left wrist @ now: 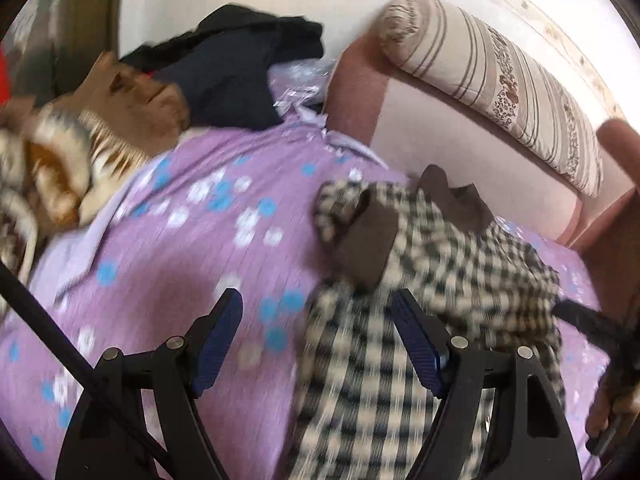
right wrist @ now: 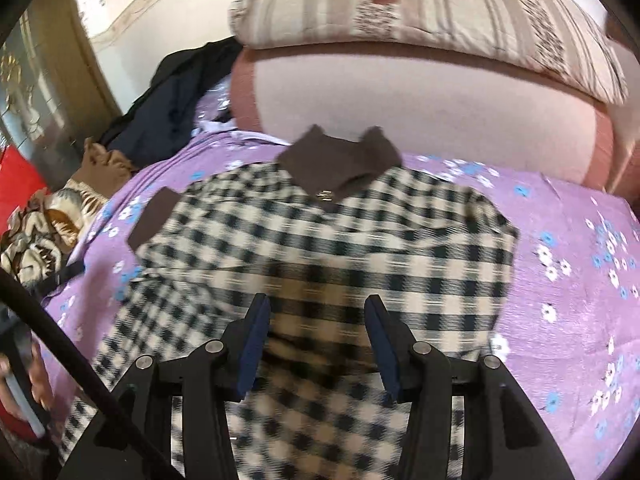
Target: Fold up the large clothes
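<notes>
A black-and-cream checked garment [right wrist: 340, 248] with a brown collar [right wrist: 340, 160] and a brown cuff [right wrist: 154, 218] lies spread on the purple flowered bedsheet [right wrist: 560, 280]. My right gripper [right wrist: 318, 304] is open above the garment's middle, holding nothing. In the left wrist view the garment [left wrist: 440, 280] lies to the right, its brown cuff [left wrist: 368, 240] folded inward. My left gripper [left wrist: 316, 300] is open over the garment's left edge and the sheet [left wrist: 180, 240], holding nothing.
A pink headboard [right wrist: 420, 112] with a striped bolster [right wrist: 440, 12] stands behind the bed. Dark clothes [left wrist: 240, 64] and a brown patterned blanket [left wrist: 80, 152] are piled at the far left. A person's hand [left wrist: 616, 380] shows at the right edge.
</notes>
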`<state>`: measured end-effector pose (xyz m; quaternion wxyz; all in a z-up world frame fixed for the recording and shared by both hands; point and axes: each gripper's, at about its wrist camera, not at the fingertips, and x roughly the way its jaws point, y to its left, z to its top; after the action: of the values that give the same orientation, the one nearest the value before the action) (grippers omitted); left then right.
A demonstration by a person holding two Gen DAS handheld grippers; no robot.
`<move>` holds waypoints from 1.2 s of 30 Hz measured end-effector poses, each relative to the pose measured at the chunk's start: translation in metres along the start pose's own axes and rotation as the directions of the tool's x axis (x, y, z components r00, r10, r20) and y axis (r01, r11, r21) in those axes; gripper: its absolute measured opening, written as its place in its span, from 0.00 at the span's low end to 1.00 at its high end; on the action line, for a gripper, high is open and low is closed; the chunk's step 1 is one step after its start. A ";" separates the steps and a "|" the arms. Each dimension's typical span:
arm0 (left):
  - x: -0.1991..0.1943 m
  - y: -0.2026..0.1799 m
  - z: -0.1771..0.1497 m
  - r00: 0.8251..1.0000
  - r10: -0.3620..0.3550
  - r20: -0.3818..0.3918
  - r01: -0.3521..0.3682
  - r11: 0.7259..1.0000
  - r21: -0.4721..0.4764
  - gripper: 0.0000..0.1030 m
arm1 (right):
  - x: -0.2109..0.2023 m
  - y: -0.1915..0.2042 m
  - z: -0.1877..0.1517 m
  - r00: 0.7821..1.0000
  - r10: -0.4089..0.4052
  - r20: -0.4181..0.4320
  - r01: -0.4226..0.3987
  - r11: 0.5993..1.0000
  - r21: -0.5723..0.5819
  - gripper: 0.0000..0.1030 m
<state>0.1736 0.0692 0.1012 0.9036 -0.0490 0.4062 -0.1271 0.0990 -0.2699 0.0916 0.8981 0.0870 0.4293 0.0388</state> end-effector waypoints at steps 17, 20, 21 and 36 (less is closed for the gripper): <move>0.118 -0.038 0.013 0.975 0.106 -0.194 -0.081 0.988 0.131 0.81 | 0.062 -0.069 -0.009 0.960 -0.235 -0.152 0.239 0.971 0.012 0.64; 0.078 -0.025 0.017 0.987 0.017 -0.162 -0.007 0.998 0.065 0.81 | 0.032 -0.080 -0.010 0.984 -0.155 -0.093 0.165 0.980 0.111 0.64; 0.063 -0.017 0.014 0.987 -0.014 -0.162 0.021 0.999 0.042 0.81 | 0.020 -0.086 -0.014 0.990 -0.120 -0.079 0.131 0.979 0.154 0.64; -0.022 0.063 -0.123 0.871 -0.404 -0.280 0.334 0.904 -0.265 0.81 | -0.067 -0.160 -0.195 0.930 0.367 -0.018 -0.293 0.772 0.564 0.64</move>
<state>0.0798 0.1381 0.0237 0.7717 -0.1987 0.5448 -0.2612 -0.0956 -0.4129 -0.0073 0.7843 0.4137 0.4560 0.0759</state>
